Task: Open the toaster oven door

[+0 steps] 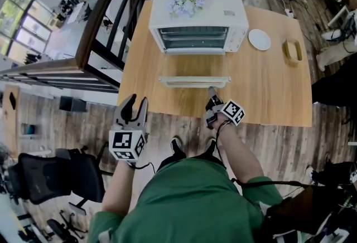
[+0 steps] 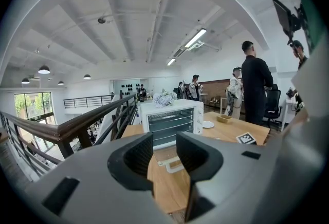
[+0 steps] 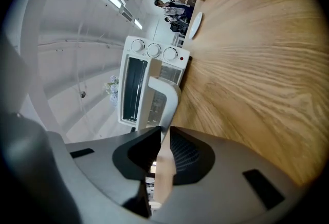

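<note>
A white toaster oven [image 1: 198, 19] stands at the back of the wooden table [image 1: 268, 91]. Its glass door [image 1: 194, 64] lies folded down flat, with the cream handle bar [image 1: 194, 81] toward me. My right gripper [image 1: 211, 93] meets the right part of that bar. In the right gripper view the handle [image 3: 167, 99] runs between the jaws of the right gripper [image 3: 164, 153], which are shut on it. My left gripper [image 1: 135, 107] hovers off the table's front left edge. In its own view the left gripper [image 2: 164, 159] is open with nothing in it, facing the oven [image 2: 172, 123].
A white plate [image 1: 259, 39] and a small wooden tray [image 1: 292, 50] sit to the right of the oven. Pale flowers [image 1: 187, 3] lie on its top. A dark railing [image 1: 106, 19] runs along the table's left side. People [image 2: 254, 89] stand beyond the table.
</note>
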`<move>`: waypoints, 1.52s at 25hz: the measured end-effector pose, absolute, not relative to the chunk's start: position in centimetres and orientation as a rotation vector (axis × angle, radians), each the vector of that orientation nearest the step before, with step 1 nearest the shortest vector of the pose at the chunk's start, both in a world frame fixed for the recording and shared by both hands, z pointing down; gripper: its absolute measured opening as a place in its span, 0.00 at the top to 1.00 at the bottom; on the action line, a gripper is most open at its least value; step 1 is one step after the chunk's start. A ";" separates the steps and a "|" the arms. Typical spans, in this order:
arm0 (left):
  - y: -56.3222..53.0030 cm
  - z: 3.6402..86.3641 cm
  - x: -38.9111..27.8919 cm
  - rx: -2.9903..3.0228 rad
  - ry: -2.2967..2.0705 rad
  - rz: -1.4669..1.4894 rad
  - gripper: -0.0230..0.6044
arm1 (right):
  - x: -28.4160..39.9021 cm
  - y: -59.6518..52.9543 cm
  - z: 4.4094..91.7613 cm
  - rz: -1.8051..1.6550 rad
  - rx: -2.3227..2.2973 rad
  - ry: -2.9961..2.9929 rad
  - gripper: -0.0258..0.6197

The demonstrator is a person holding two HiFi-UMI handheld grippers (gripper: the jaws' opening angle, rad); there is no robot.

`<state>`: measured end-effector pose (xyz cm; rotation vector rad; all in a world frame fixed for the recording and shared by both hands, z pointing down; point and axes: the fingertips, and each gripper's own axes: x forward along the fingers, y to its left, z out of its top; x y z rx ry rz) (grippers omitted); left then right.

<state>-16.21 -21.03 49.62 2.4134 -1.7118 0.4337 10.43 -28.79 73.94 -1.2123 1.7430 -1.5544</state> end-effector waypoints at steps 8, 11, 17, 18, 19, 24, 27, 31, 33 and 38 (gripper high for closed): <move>-21.3 49.5 -16.5 2.414 -1.714 0.412 0.72 | 10.3 -28.3 77.4 -1.695 -1.357 1.723 0.86; -21.3 49.6 -16.5 2.412 -1.710 0.412 0.72 | 10.3 -28.1 78.0 -1.717 -1.378 1.721 0.86; -21.3 49.6 -16.4 2.410 -1.704 0.414 0.72 | 10.6 -28.2 78.7 -1.759 -1.417 1.702 0.89; -21.4 49.6 -16.4 2.409 -1.705 0.412 0.72 | 10.6 -28.2 78.8 -1.764 -1.422 1.705 0.89; -21.4 49.6 -16.5 2.406 -1.707 0.409 0.72 | 10.5 -28.2 78.9 -1.769 -1.426 1.711 0.89; -21.5 49.9 -16.9 2.395 -1.717 0.396 0.72 | 10.5 -27.6 79.0 -1.796 -1.444 1.734 0.89; -21.7 50.0 -16.9 2.395 -1.719 0.384 0.72 | 11.1 -26.9 78.9 -1.794 -1.462 1.727 0.89; -22.3 49.9 -17.0 2.393 -1.726 0.352 0.72 | 12.9 -26.2 77.2 -1.728 -1.540 1.766 0.89; -22.8 49.8 -17.1 2.392 -1.733 0.331 0.72 | 14.3 -26.1 75.8 -1.651 -1.608 1.824 0.88; -24.2 49.5 -17.1 2.395 -1.734 0.274 0.72 | 17.1 -27.5 69.4 -1.384 -1.677 2.001 0.88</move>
